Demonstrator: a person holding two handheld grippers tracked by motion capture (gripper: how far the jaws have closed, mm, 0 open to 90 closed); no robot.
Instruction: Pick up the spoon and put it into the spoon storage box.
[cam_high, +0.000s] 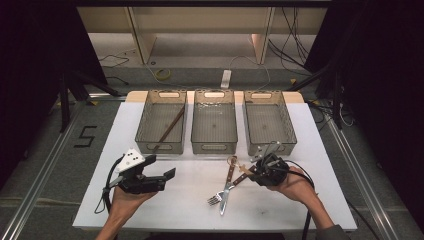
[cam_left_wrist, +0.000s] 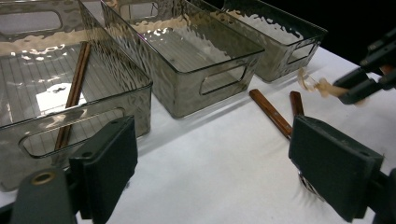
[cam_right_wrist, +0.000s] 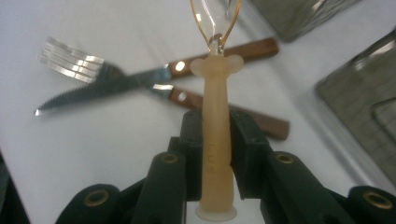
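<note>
My right gripper (cam_right_wrist: 215, 140) is shut on the pale tan handle of a small spoon (cam_right_wrist: 217, 107), whose clear bowl points away from me. In the high view that gripper (cam_high: 257, 167) sits at the table's right, just in front of the right bin (cam_high: 289, 127), holding the spoon (cam_high: 236, 162) slightly off the table. Under it a wood-handled fork (cam_high: 220, 196) and steak knife (cam_high: 226, 192) lie crossed on the white table (cam_high: 175, 210). My left gripper (cam_high: 161, 167) stands open at the front left, with nothing between its jaws (cam_left_wrist: 215, 158).
Three clear grey bins stand in a row at the back. The left bin (cam_high: 142, 125) holds brown chopsticks (cam_left_wrist: 74, 88); the middle bin (cam_high: 214, 146) and the right bin look bare. Cables and stands crowd the floor beyond the table.
</note>
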